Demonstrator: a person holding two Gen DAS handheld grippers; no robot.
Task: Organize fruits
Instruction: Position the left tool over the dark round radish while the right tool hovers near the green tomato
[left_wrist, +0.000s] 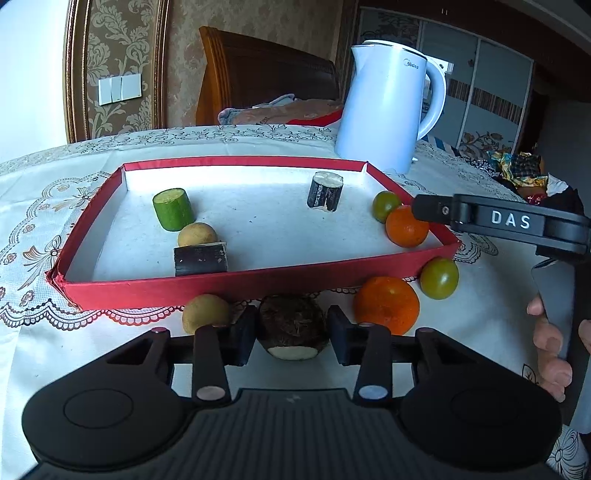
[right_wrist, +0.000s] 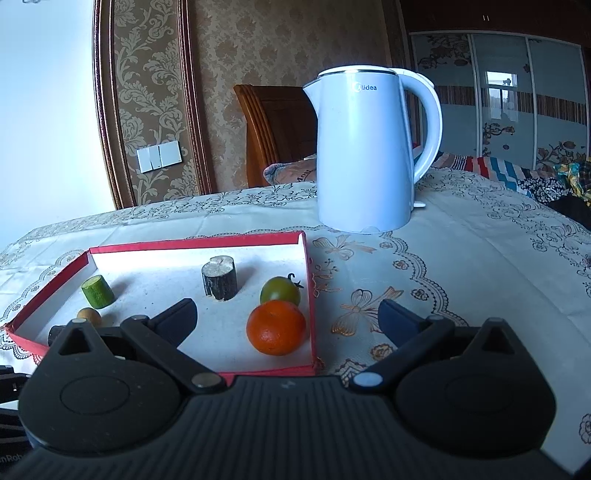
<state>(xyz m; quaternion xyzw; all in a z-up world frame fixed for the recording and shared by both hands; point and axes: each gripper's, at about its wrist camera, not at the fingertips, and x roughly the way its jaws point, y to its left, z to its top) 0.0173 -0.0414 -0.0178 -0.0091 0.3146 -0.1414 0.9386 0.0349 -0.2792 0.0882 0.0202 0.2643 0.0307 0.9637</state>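
Jaws of left gripper (left_wrist: 291, 334) on both sides of brown root (left_wrist: 293, 326), maybe touching, not squeezed for sure. Right gripper (right_wrist: 288, 321) wide open over orange (right_wrist: 276, 326) in red tray (right_wrist: 195, 242). More fruit just outside tray: orange, green tomato (left_wrist: 439, 278), small potato (left_wrist: 207, 313). Could slip: round root, thin grip. Could bump tray lifting up.

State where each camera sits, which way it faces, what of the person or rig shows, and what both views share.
Left wrist: low before the red tray, facing the kettle; the left gripper straddles a brown root, jaws not touching; the right gripper's body and the hand holding it show.
Right wrist: above the tray's right near corner, facing the kettle; the right gripper is open.
Shared: tray, kettle, orange, green tomato.
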